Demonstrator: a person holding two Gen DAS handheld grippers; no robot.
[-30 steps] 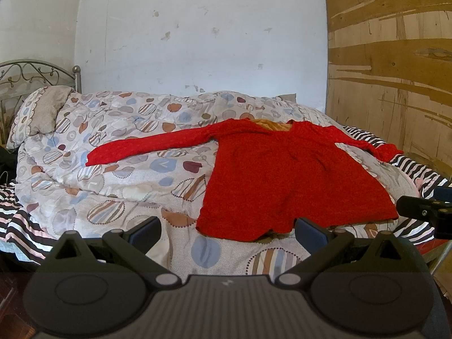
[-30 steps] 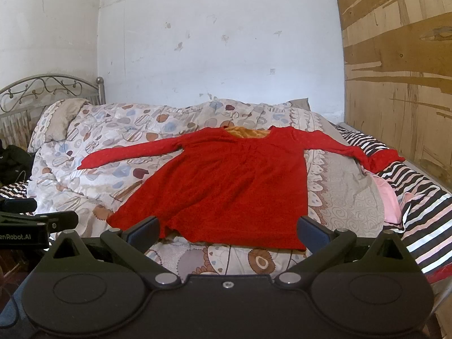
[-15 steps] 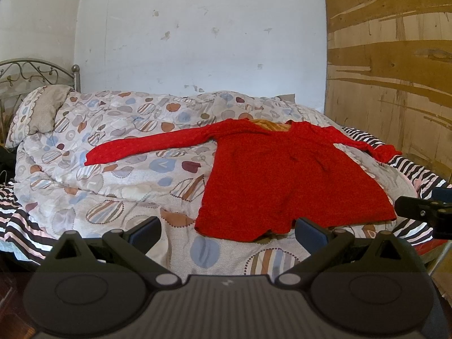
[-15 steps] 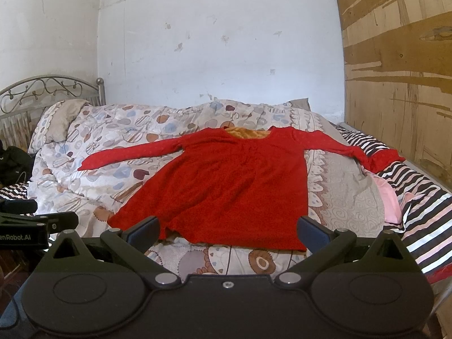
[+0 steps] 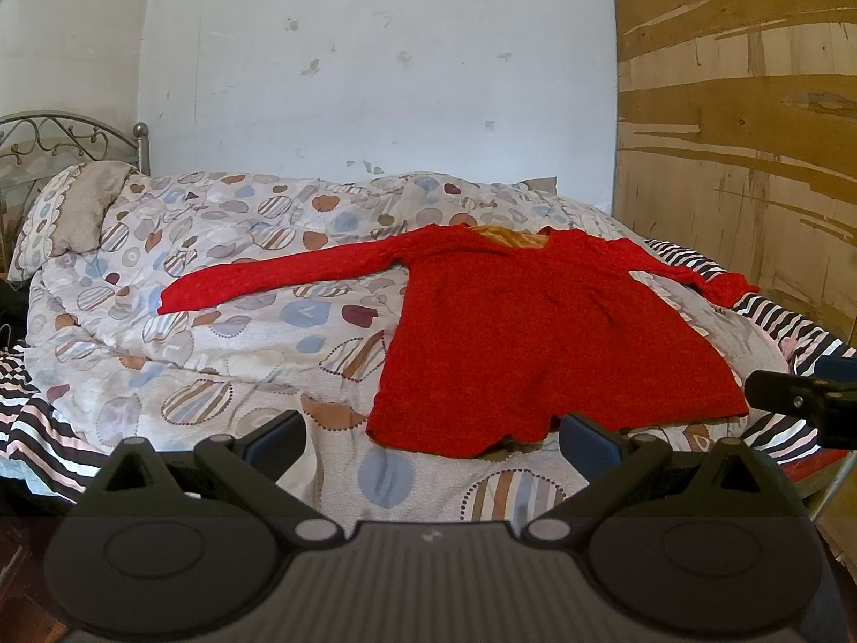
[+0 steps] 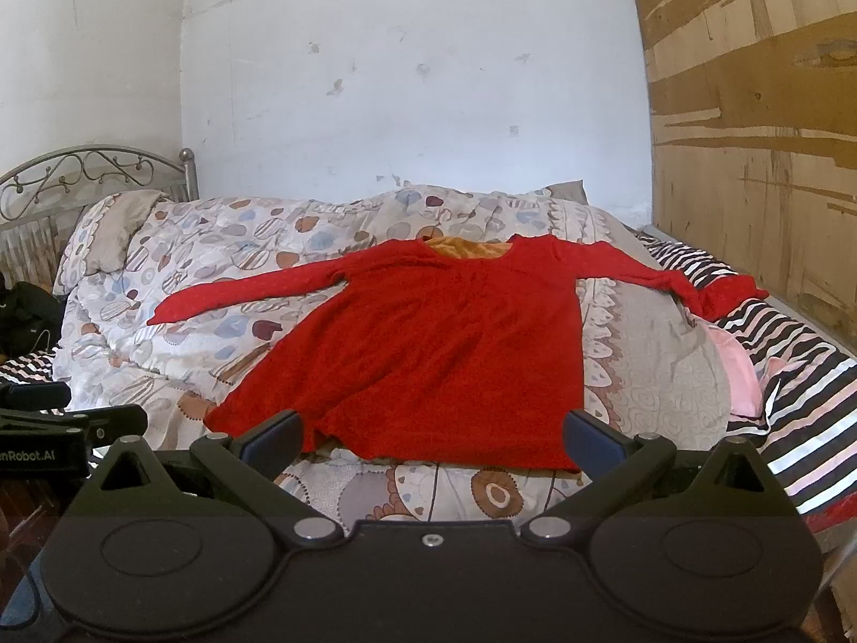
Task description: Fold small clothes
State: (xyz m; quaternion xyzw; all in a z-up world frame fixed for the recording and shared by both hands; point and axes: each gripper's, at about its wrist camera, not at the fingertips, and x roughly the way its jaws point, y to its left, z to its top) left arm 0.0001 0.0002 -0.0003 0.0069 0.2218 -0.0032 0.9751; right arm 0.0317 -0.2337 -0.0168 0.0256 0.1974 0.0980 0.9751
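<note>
Two grippers were in my hands, both with fingers spread wide and holding nothing. My left gripper (image 5: 431,436) and my right gripper (image 6: 433,435) hung side by side just short of the near edge of the bed, level with each other, each pointing forward across it.

Straight ahead lay the red long-sleeved top (image 5: 541,332), flat and face up on the patterned quilt (image 5: 214,289). Its long axis ran away from me: hem nearest, neckline with an orange lining farthest. The hem sat just beyond my fingertips. Seen from my right gripper, the top (image 6: 428,343) filled the gap between the fingers, so that hand was squarely in front of the body of the garment. From my left gripper the top lay ahead and to the right, and the left sleeve (image 5: 278,284) stretched far out across the quilt. The right sleeve (image 6: 691,284) reached toward a striped sheet (image 6: 792,364), its cuff bunched. I judged each hand nearer its own sleeve, and no fold had yet been made.

The quilt was soft and lumpy, printed with circles and hearts. A pillow (image 5: 75,214) leaned at a metal headboard (image 6: 91,171) on the left. Behind stood a scuffed white wall (image 5: 375,80), and on the right a plywood panel (image 6: 760,107).
</note>
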